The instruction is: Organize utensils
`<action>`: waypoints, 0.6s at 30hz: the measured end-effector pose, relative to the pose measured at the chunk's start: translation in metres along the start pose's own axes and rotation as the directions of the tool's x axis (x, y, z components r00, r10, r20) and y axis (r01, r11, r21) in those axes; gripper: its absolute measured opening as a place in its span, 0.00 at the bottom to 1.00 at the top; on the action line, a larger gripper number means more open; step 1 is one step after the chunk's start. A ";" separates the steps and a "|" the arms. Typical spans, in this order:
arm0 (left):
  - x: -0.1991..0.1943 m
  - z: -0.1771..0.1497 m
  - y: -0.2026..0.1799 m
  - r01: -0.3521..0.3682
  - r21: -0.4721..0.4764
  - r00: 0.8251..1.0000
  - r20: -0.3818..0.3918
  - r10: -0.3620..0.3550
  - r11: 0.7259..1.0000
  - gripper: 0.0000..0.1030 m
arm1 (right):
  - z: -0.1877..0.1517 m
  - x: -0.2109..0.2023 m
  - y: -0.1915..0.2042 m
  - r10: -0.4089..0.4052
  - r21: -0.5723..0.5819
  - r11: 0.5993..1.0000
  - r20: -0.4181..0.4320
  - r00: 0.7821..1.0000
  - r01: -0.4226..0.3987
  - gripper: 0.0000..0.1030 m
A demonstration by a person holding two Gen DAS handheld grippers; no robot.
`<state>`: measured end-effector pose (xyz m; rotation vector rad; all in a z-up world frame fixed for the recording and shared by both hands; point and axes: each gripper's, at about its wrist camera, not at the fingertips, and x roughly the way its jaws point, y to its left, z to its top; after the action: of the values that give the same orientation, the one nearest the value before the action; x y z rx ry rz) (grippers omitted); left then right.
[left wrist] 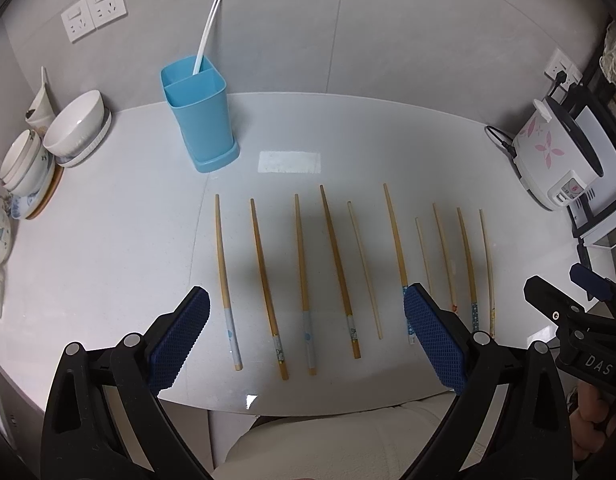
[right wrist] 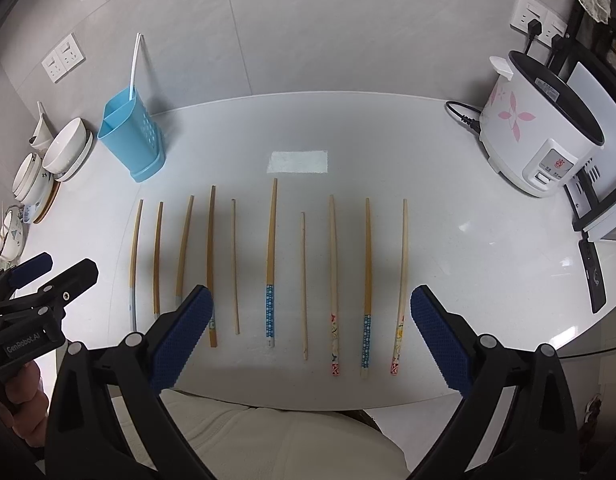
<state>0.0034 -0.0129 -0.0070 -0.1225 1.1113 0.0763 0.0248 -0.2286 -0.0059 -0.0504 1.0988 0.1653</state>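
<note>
- nearest the lens, the left gripper (left wrist: 305, 334) and right gripper (right wrist: 310, 330) hover over the table's front edge, jaws spread wide, holding nothing.
- beyond them, ten wooden chopsticks (right wrist: 271, 264) lie side by side in a row on the white table (right wrist: 448, 248), tips pointing away.
- farther back left, a blue utensil holder (left wrist: 199, 120) stands upright with two white chopsticks (left wrist: 205, 36) inside; stacked bowls (left wrist: 73, 128) sit left, a rice cooker (right wrist: 536, 136) right.

Bright, even light; soft shadows; fisheye-warped edges.
</note>
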 end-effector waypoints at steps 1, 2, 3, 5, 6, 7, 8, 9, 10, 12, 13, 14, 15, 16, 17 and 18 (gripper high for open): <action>0.000 0.000 0.000 0.000 0.001 1.000 0.000 0.000 1.000 0.93 | 0.000 0.000 0.000 0.000 -0.001 1.000 0.000 1.000 0.000 0.92; 0.000 0.000 0.000 -0.001 0.000 1.000 0.000 0.001 1.000 0.93 | 0.000 0.000 0.000 0.000 0.000 1.000 0.000 1.000 0.000 0.92; 0.000 0.000 0.000 -0.001 0.000 1.000 0.001 0.001 1.000 0.93 | 0.000 0.000 -0.001 0.000 0.001 1.000 0.001 1.000 0.000 0.92; 0.001 0.000 0.001 0.004 0.001 1.000 -0.002 -0.004 1.000 0.93 | 0.001 0.002 -0.001 0.008 0.002 1.000 -0.004 1.000 -0.008 0.92; 0.002 0.002 0.003 0.013 -0.004 1.000 -0.007 -0.013 1.000 0.93 | 0.002 0.002 -0.001 0.012 0.001 1.000 -0.005 1.000 -0.012 0.92; 0.005 0.004 0.007 0.026 -0.017 1.000 -0.016 -0.026 1.000 0.93 | 0.005 0.006 -0.003 0.027 0.003 1.000 -0.013 1.000 -0.027 0.92; 0.008 0.006 0.012 0.041 -0.035 0.999 -0.028 -0.042 0.999 0.92 | 0.007 0.010 -0.004 0.045 0.002 0.999 -0.020 0.999 -0.045 0.92; 0.011 0.008 0.017 0.040 -0.048 0.999 -0.030 -0.041 0.998 0.92 | 0.010 0.012 -0.004 0.055 0.000 0.999 -0.023 0.998 -0.055 0.92; 0.014 0.009 0.021 0.021 -0.048 1.000 -0.021 -0.022 0.999 0.92 | 0.013 0.017 -0.003 0.060 -0.006 0.998 -0.025 0.998 -0.060 0.92; 0.020 0.011 0.027 -0.006 -0.044 1.000 -0.015 0.005 0.999 0.92 | 0.017 0.025 -0.001 0.048 -0.019 0.999 -0.030 0.998 -0.048 0.89; 0.023 0.012 0.031 -0.013 -0.047 1.000 -0.019 0.012 0.999 0.92 | 0.019 0.033 0.001 0.056 -0.029 0.998 -0.038 0.998 -0.057 0.88; 0.028 0.012 0.036 -0.021 -0.054 0.999 -0.028 0.019 0.998 0.92 | 0.021 0.039 0.003 0.058 -0.031 0.998 -0.050 0.997 -0.060 0.88; 0.033 0.012 0.041 -0.022 -0.062 0.999 -0.037 0.020 0.998 0.92 | 0.022 0.045 0.003 0.065 -0.030 0.997 -0.061 0.996 -0.067 0.87; 0.039 0.012 0.047 -0.027 -0.071 0.999 -0.047 0.023 0.997 0.92 | 0.023 0.055 0.007 0.084 -0.032 0.996 -0.080 0.993 -0.087 0.86; 0.045 0.013 0.052 -0.033 -0.080 0.998 -0.056 0.029 0.996 0.92 | 0.024 0.060 0.009 0.087 -0.035 0.995 -0.089 0.992 -0.091 0.84; 0.050 0.012 0.057 -0.037 -0.089 0.997 -0.065 0.032 0.995 0.92 | 0.024 0.067 0.012 0.087 -0.042 0.995 -0.102 0.991 -0.091 0.83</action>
<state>0.0295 0.0451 -0.0504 -0.1873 1.1736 0.1545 0.0738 -0.2065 -0.0542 -0.0516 1.1979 0.2709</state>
